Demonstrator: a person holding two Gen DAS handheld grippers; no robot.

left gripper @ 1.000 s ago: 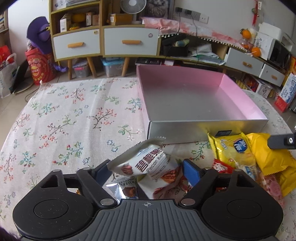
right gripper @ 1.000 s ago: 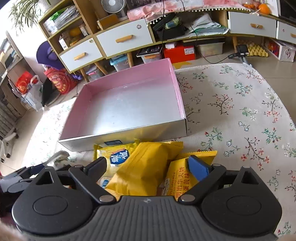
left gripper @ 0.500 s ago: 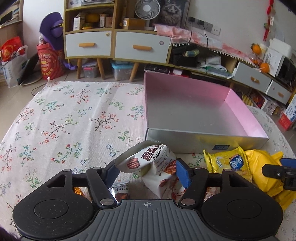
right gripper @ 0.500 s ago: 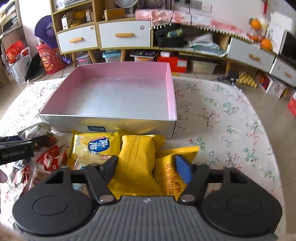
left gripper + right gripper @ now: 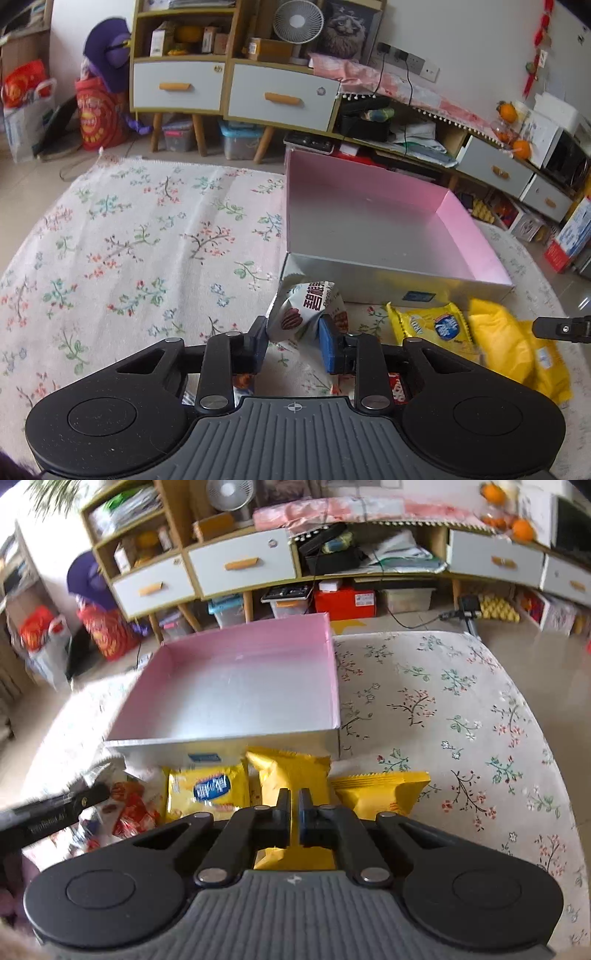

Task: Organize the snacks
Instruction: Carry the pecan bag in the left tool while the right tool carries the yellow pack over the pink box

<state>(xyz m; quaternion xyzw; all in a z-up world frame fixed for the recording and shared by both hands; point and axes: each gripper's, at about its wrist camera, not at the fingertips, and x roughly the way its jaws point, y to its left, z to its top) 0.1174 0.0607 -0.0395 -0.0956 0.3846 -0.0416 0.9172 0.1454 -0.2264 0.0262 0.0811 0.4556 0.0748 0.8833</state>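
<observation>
A lived-in room of a home is shown, most likely a living room. Ahead of the grippers, a wooden cabinet point(image 5: 236, 85) with grey drawers and orange handles is seen against the wall. On top of it a small white fan point(image 5: 298, 18) and a framed cat picture point(image 5: 347, 31) are placed. Plastic storage boxes point(image 5: 240, 144) are kept under the cabinet. To the front left, shopping bags point(image 5: 26, 107) are left on the tiled floor. Oranges point(image 5: 521, 147) are seen to the right. A flowered tablecloth point(image 5: 129, 251) is spread below the grippers.
</observation>
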